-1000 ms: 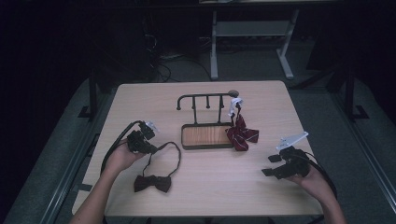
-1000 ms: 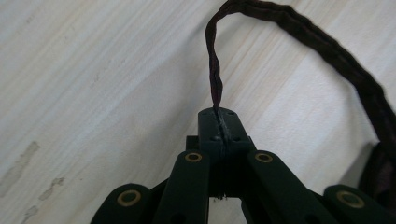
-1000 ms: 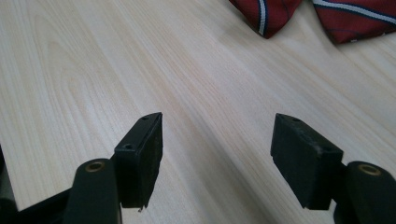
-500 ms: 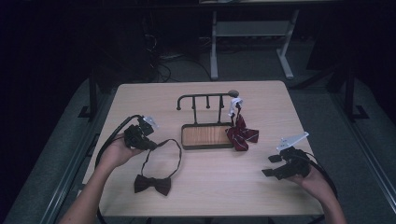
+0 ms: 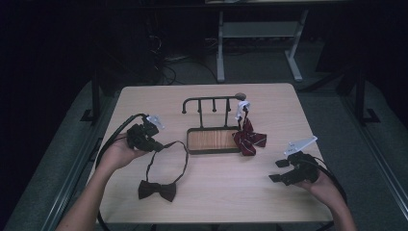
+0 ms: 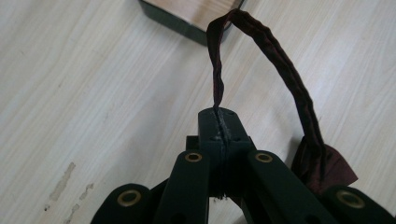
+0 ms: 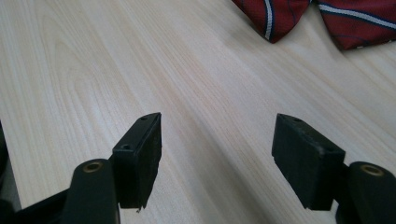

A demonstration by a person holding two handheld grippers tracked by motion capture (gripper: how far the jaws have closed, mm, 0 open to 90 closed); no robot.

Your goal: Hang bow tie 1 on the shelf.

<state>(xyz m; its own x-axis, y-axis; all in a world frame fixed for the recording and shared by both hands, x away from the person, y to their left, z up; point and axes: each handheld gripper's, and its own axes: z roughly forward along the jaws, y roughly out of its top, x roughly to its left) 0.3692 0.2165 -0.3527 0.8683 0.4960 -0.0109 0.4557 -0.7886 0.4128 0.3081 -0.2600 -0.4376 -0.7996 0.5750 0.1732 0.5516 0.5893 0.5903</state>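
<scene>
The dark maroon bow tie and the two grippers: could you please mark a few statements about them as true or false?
1. The left gripper is shut on the neck strap of the dark maroon bow tie. True.
2. The right gripper holds the red striped bow tie. False: its jaws stand open over the bare light wooden table, with nothing between them.
3. The red striped bow tie hangs from the black metal hook rack, at its right end. True.
4. The dark maroon bow tie lies in the rack's wooden tray. False: its bow is on the table in front of the tray.
</scene>
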